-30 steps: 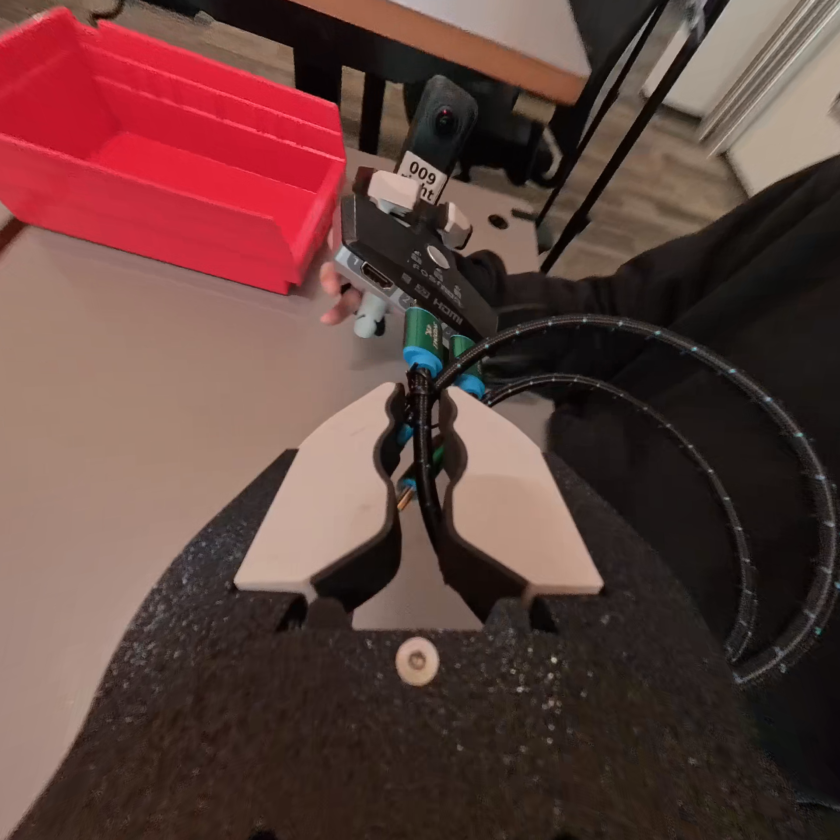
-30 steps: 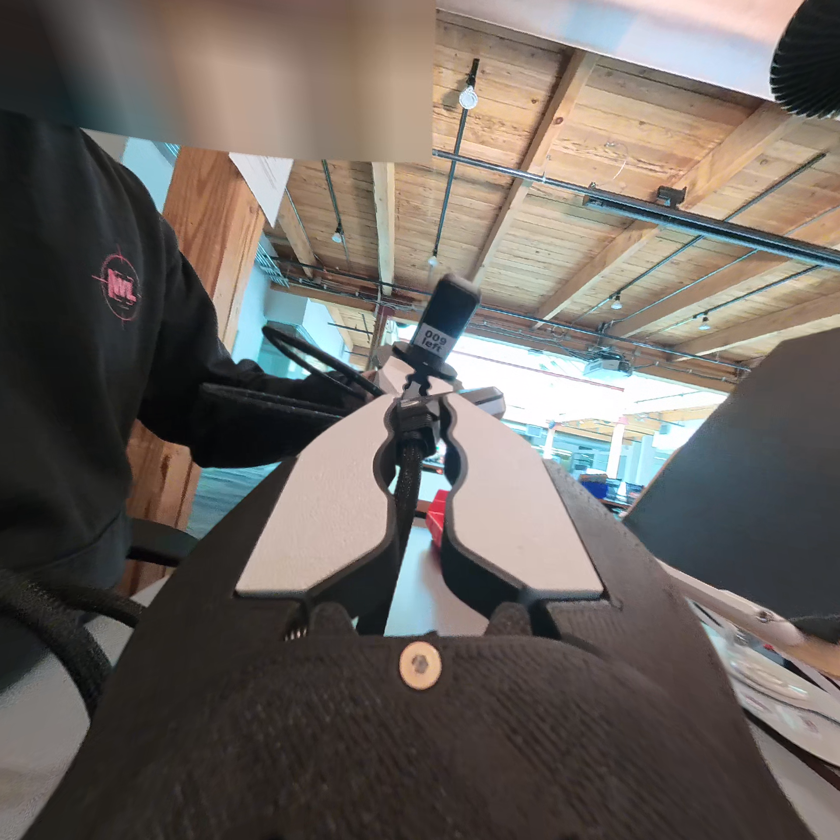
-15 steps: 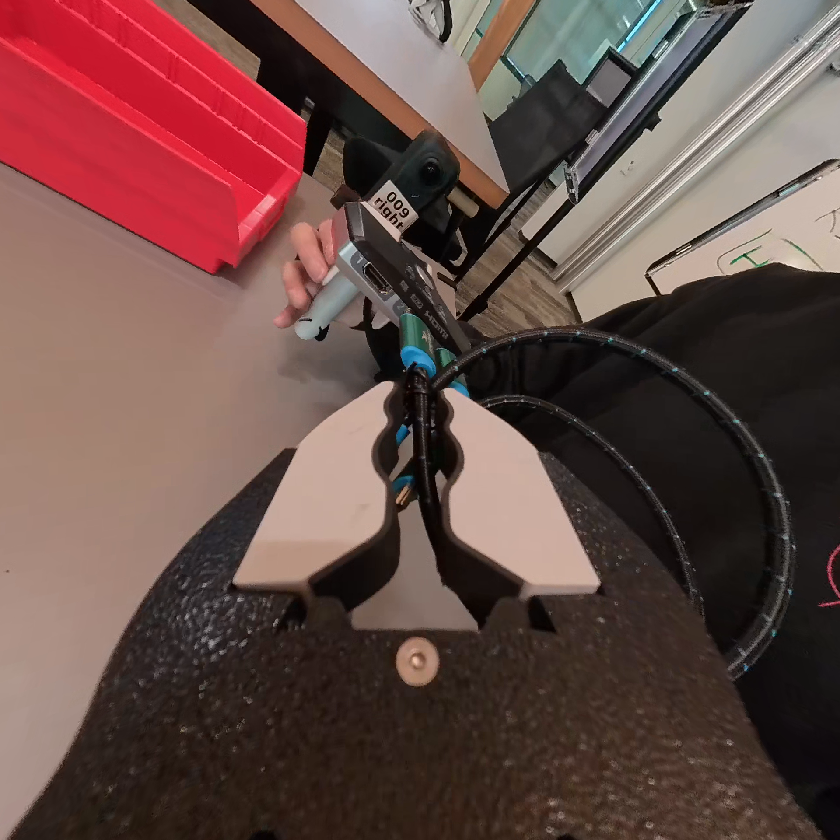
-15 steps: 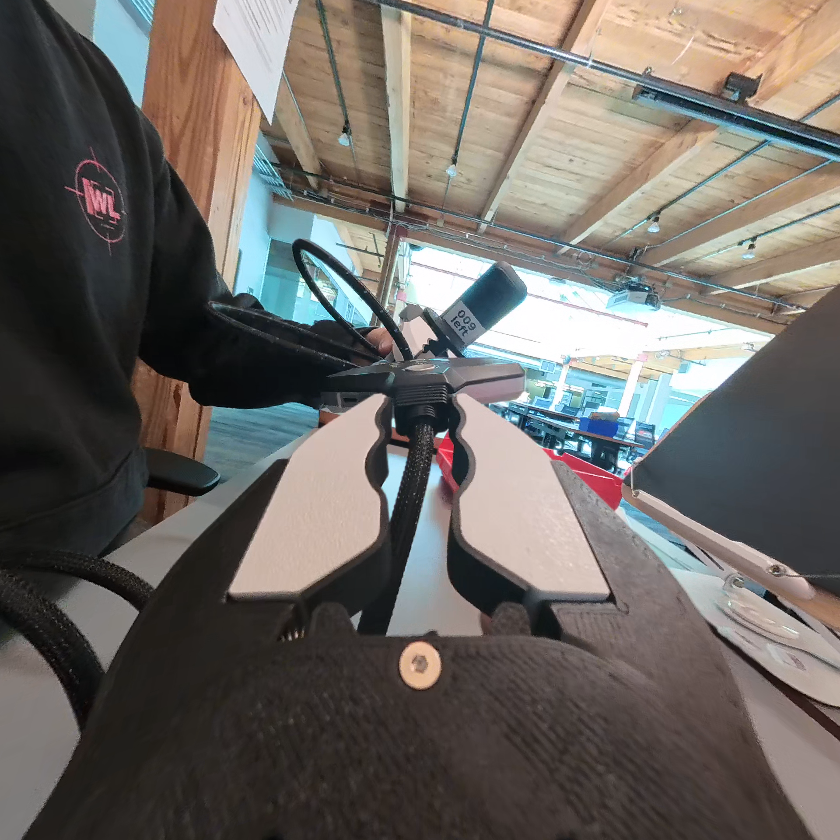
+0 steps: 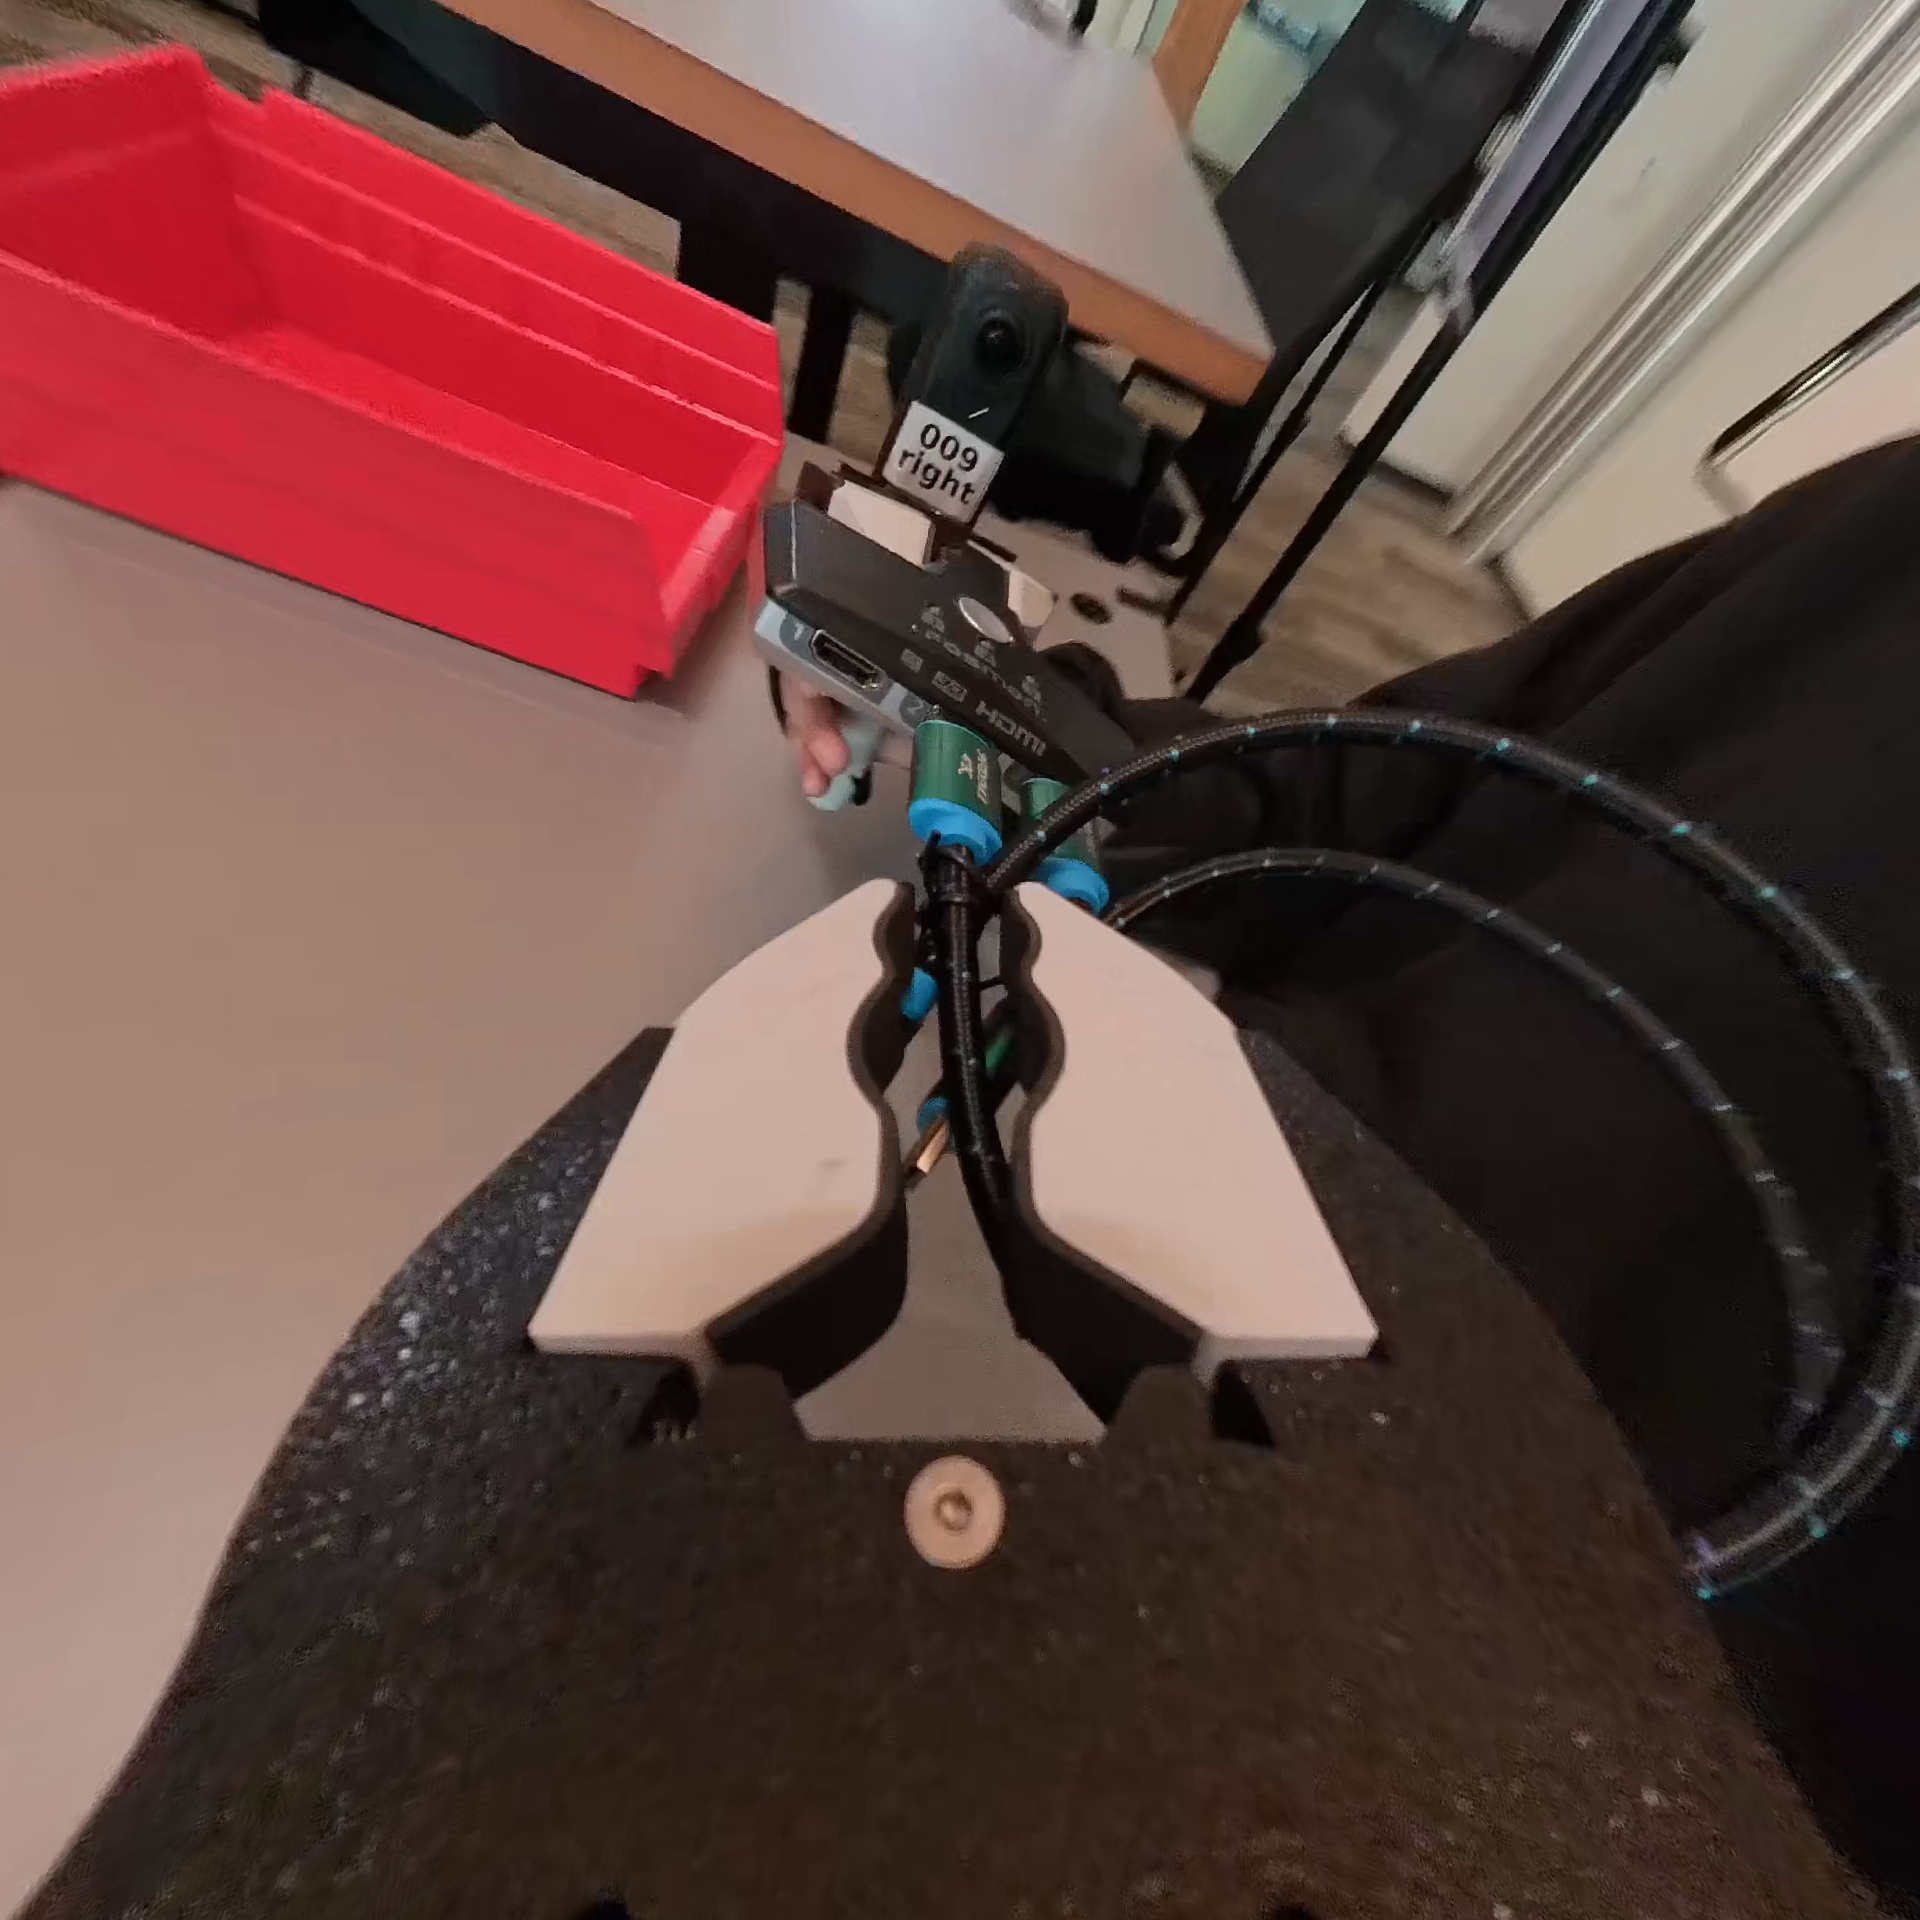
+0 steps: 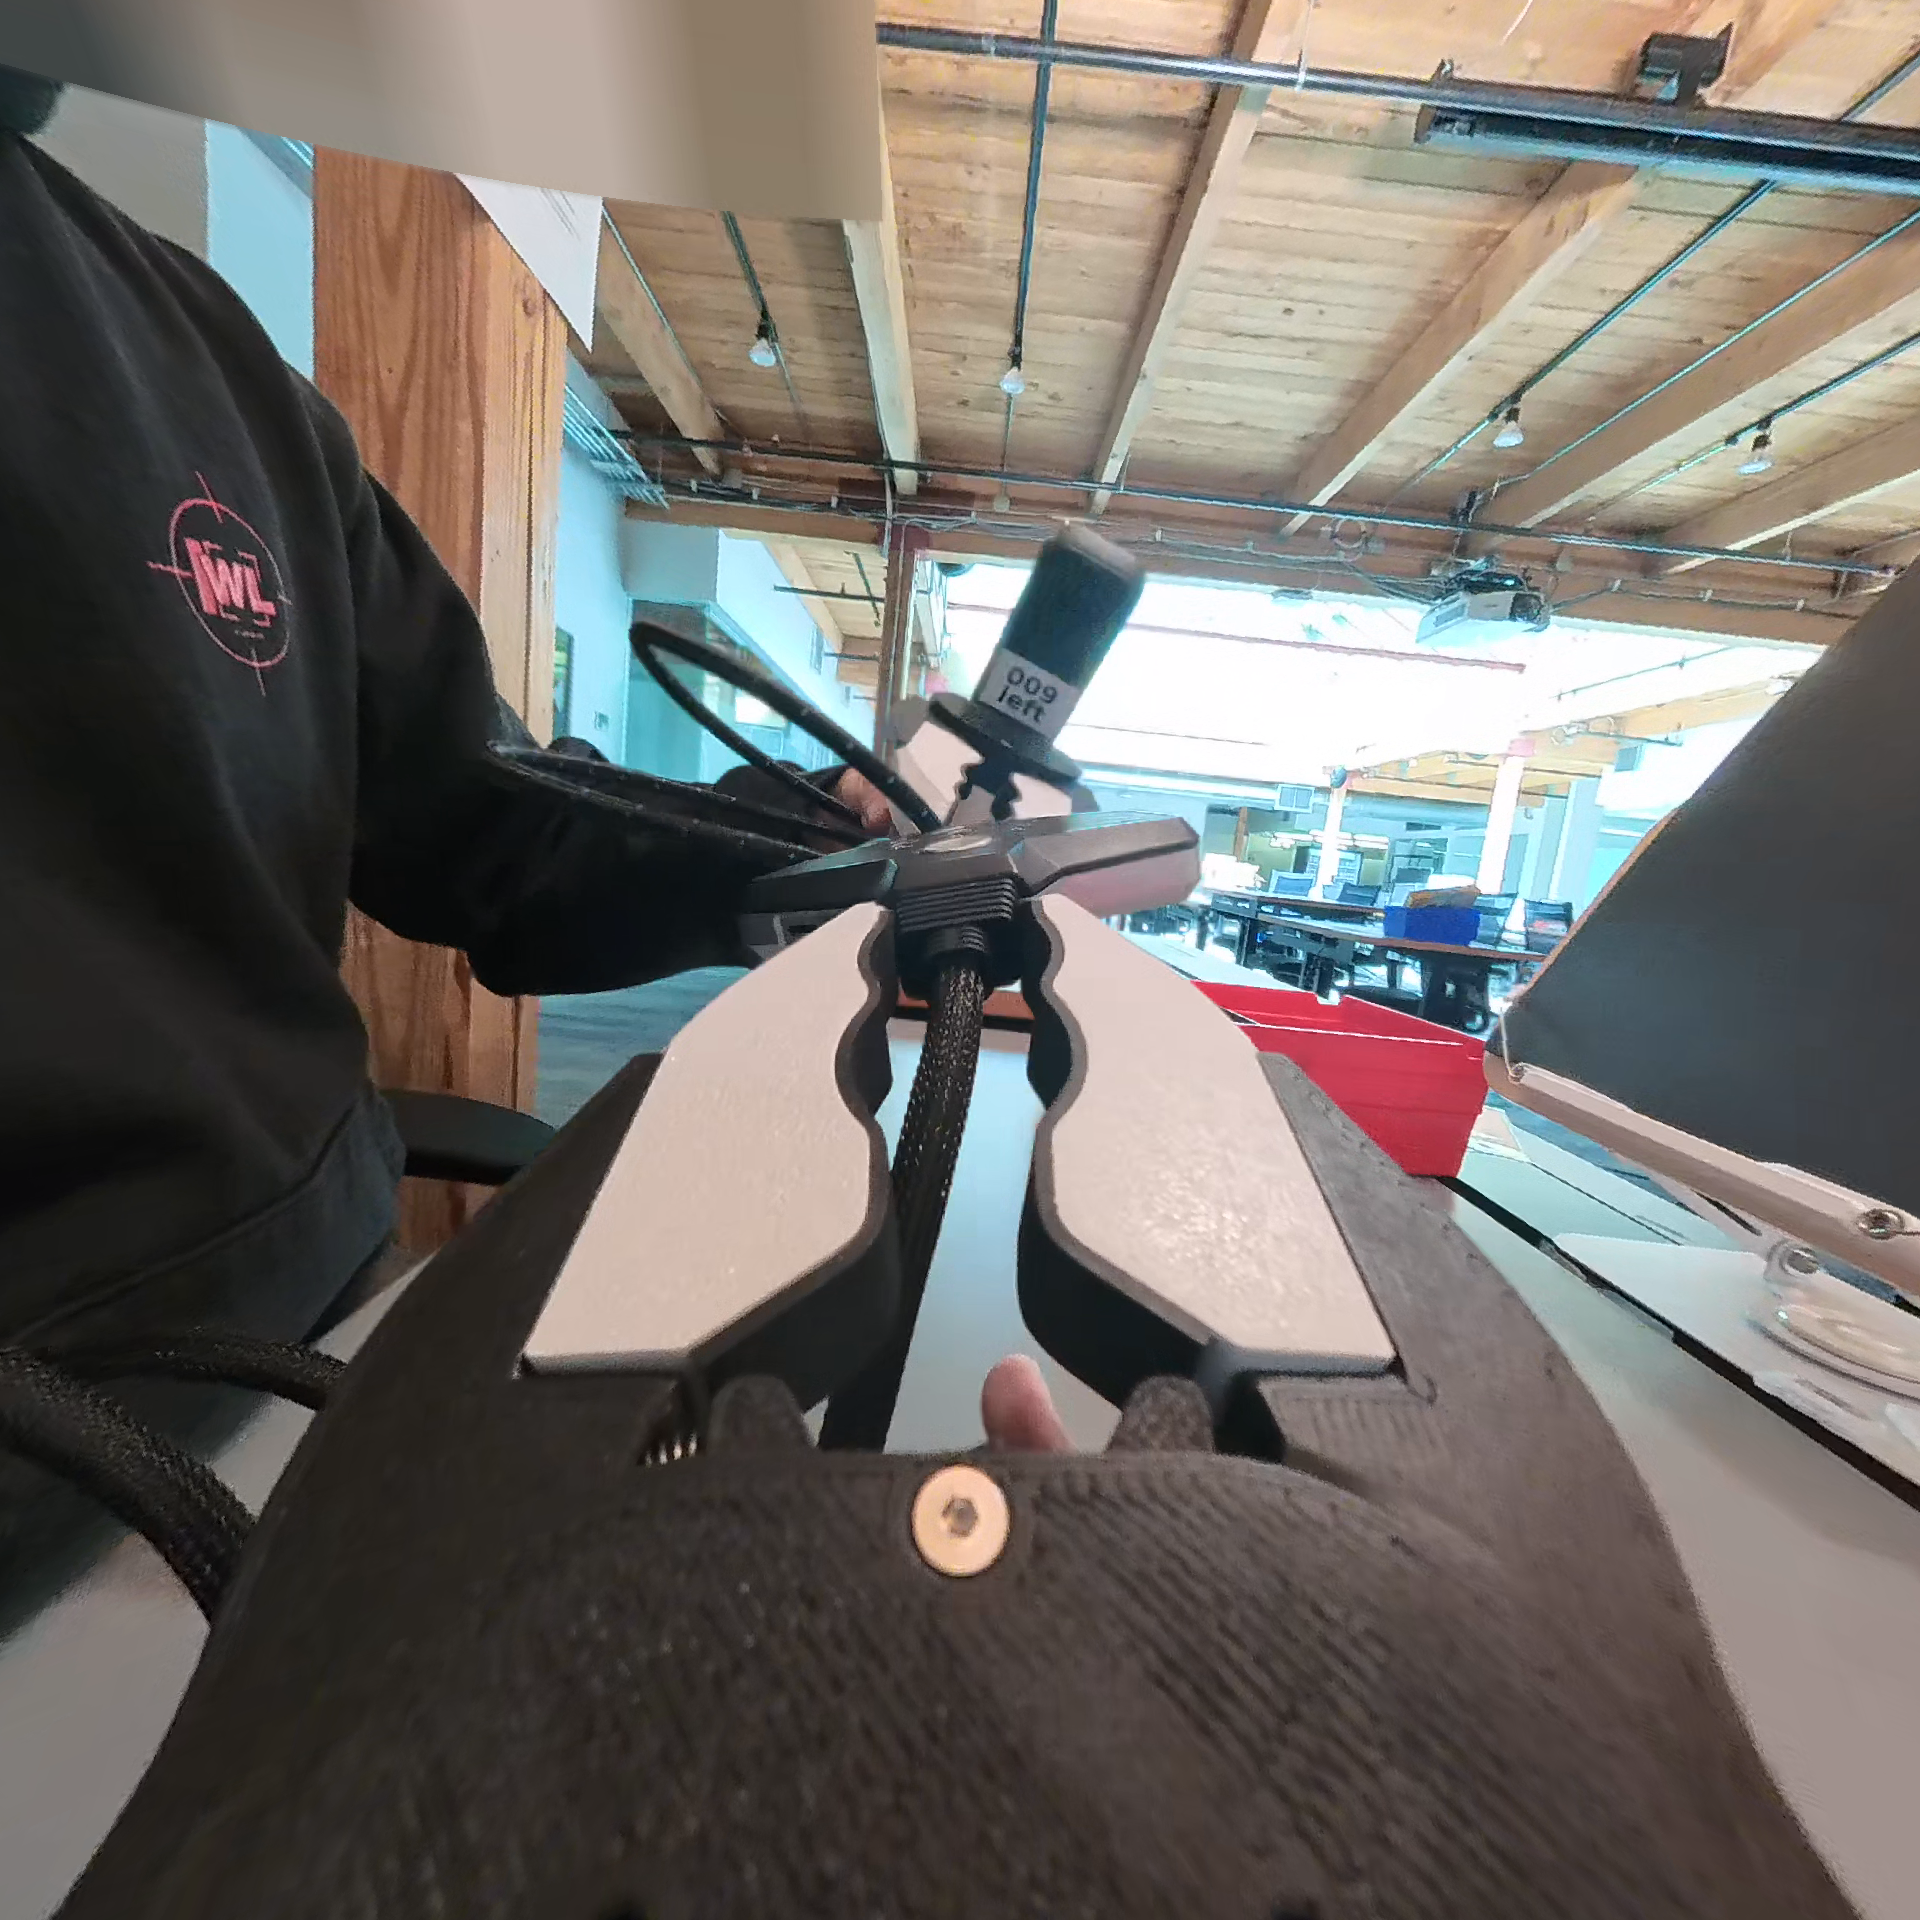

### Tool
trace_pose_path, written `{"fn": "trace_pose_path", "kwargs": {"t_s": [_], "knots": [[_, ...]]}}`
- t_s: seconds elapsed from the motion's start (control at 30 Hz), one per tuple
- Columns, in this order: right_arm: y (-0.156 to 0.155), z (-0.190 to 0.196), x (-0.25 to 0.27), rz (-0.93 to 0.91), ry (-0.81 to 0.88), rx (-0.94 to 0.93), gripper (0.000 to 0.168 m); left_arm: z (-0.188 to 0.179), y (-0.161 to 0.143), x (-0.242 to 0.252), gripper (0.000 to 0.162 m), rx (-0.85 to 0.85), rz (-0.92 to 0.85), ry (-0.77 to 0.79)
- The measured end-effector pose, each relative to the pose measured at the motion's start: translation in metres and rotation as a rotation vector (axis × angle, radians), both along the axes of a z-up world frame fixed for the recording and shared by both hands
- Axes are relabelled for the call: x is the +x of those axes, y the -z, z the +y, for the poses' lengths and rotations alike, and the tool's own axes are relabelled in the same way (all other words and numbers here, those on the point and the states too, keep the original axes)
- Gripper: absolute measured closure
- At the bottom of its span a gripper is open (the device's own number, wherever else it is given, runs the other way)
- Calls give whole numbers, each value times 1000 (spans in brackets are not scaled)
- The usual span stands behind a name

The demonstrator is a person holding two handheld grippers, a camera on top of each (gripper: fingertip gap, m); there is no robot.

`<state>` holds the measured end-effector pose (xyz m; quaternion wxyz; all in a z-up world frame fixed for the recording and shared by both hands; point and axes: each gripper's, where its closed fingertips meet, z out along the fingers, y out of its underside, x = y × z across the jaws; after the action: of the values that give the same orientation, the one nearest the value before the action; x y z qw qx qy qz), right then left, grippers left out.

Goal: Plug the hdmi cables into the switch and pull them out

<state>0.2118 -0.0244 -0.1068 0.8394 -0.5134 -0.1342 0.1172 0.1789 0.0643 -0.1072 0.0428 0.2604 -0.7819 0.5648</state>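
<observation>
- The black HDMI switch (image 5: 914,613) is held up off the grey desk (image 5: 312,935), tilted, just in front of the red bin (image 5: 416,416).
- 2 green plugs with blue collars sit in the switch's ports: the nearer plug (image 5: 954,774) and a second plug (image 5: 1055,821) beside it; 1 port (image 5: 847,657) at the left end shows open.
- 2 braided black cables (image 5: 1558,790) loop out to the right over a dark sleeve.
- The left tongs (image 5: 961,914) are narrowed onto the nearer plug's cable just behind its blue collar; a loose plug (image 5: 925,1143) shows below, between the fingers.
- The right tongs (image 6: 956,925) grip the ribbed collar (image 6: 954,902) of the switch's own braided lead (image 6: 930,1122), the switch (image 6: 977,847) edge-on just beyond their tips.
</observation>
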Motion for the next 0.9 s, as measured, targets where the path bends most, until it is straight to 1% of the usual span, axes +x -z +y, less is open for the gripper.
{"fn": "trace_pose_path", "kwargs": {"t_s": [0.13,0.2,0.3,0.4,0.57,0.73,0.83,0.9], "knots": [[-1,-1,1,21,-18,13,145,0,-4,2,147,174,-234,-7],[-1,-2,0,20,-32,25,145,-2,-5,1,146,230,-312,9],[-1,-2,-1,15,-36,25,145,-3,-4,-1,147,269,-325,17],[-1,-2,-1,25,-40,30,145,-2,-6,-1,148,284,-297,-9],[-1,0,1,63,-55,33,145,0,-5,0,149,372,-340,-27],[2,5,-1,78,-64,17,144,4,-4,0,149,369,-307,14],[8,9,-2,57,-67,-31,145,6,8,-1,149,471,-306,77],[8,10,-1,54,-49,-34,145,8,11,3,149,520,-318,74]]}}
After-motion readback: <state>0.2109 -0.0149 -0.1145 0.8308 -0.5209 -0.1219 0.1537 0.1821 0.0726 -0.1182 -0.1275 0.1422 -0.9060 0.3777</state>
